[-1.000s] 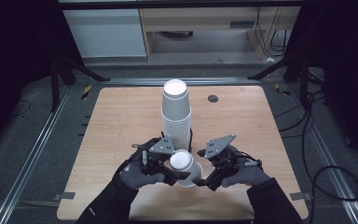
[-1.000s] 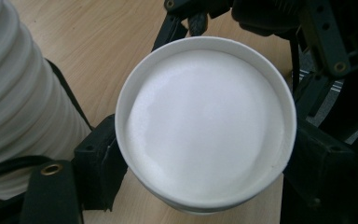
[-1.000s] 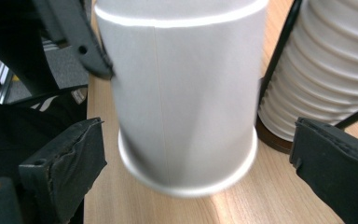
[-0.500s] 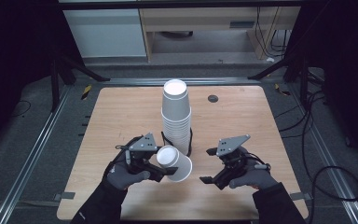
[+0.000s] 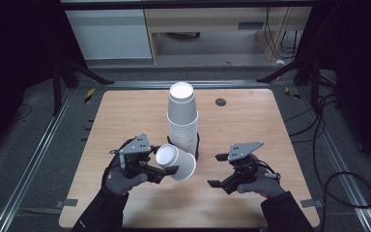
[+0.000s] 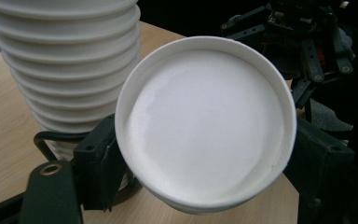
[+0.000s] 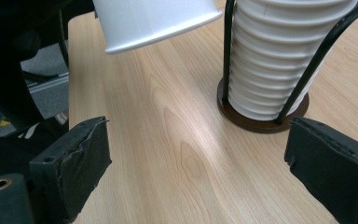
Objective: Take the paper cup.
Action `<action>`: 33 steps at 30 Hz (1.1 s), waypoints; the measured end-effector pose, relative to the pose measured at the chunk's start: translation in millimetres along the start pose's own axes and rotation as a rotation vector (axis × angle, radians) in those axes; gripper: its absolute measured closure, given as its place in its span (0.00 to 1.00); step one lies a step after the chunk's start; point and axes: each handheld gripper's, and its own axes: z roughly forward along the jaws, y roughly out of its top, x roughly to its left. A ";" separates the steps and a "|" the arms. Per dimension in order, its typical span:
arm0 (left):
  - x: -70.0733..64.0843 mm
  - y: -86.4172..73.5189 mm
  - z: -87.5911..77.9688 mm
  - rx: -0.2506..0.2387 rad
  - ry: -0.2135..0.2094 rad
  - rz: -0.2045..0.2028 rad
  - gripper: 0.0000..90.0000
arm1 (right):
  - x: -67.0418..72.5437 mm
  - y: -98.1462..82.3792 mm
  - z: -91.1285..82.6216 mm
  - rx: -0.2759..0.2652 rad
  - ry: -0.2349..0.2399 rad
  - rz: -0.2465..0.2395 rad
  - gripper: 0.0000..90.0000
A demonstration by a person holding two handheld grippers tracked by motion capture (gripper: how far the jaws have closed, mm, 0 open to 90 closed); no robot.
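A tall stack of white paper cups [image 5: 182, 116] [image 6: 65, 70] [image 7: 279, 56] stands upside down in a black wire holder [image 7: 328, 44] on a brown base [image 7: 261, 125] at mid-table. My left gripper [image 5: 166, 166] [image 6: 205, 168] is shut on a single white cup [image 5: 176, 163] [image 6: 205, 121] [image 7: 154, 21], held on its side above the table in front of the stack. The cup's closed end faces the left gripper view. My right gripper [image 5: 217, 170] [image 7: 196, 163] hovers to the right of it. Its jaws stand open, have just been closing, and have nothing between them.
The wooden table [image 5: 125, 116] has a small black round inset [image 5: 221, 102] at the back right. Metal rails [image 5: 38, 159] run along both sides on the dark floor. Cables [image 5: 338, 183] lie to the right.
The grippers, close together at the single cup one second ago, have drawn apart. The left one carried the cup to the left, and the right one moved right, away from it.
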 end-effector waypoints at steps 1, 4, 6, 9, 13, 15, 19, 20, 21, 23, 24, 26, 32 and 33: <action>-0.4 0.4 0.4 -0.006 -0.002 0.001 0.24 | 0.0 0.0 0.0 0.000 0.000 0.000 0.08; -0.7 1.6 1.3 -0.027 -0.014 -0.005 0.24 | 1.4 2.8 -0.3 -0.024 0.003 0.001 0.08; -0.5 2.3 1.3 -0.038 -0.015 -0.005 0.24 | 2.7 4.7 -1.2 -0.045 0.006 0.000 0.09; 1.1 3.0 1.3 -0.063 -0.024 -0.017 0.24 | 4.5 7.7 -2.3 -0.091 0.020 0.012 0.09; 1.2 4.6 2.3 -0.073 -0.026 -0.014 0.24 | 4.8 9.1 -2.5 -0.103 0.016 0.015 0.08; -0.4 6.4 3.9 -0.074 -0.032 -0.007 0.24 | 5.1 9.7 -2.0 -0.100 0.019 0.014 0.08; -1.0 8.5 5.1 -0.082 -0.039 -0.007 0.24 | 5.5 10.2 -1.5 -0.102 0.027 0.013 0.07; -1.0 9.3 5.5 -0.086 -0.042 -0.004 0.24 | 5.6 10.5 -1.1 -0.105 0.032 0.011 0.07; -1.1 9.9 6.1 -0.091 -0.050 -0.005 0.24 | 5.6 10.5 -1.1 -0.105 0.032 0.011 0.07; -2.1 11.4 8.3 -0.099 -0.066 -0.003 0.24 | 6.0 10.7 0.1 -0.103 0.044 0.010 0.07; -2.1 11.4 8.3 -0.099 -0.066 -0.003 0.24 | 6.0 10.7 0.1 -0.103 0.044 0.010 0.07; -3.2 11.9 10.2 -0.100 -0.079 0.002 0.24 | 6.6 11.0 1.3 -0.102 0.050 0.009 0.06; -6.6 12.9 17.3 -0.097 -0.110 0.005 0.24 | 8.3 11.9 2.7 -0.099 0.062 0.006 0.06; -6.9 13.1 18.1 -0.098 -0.117 0.005 0.24 | 8.2 11.9 3.1 -0.101 0.065 0.006 0.06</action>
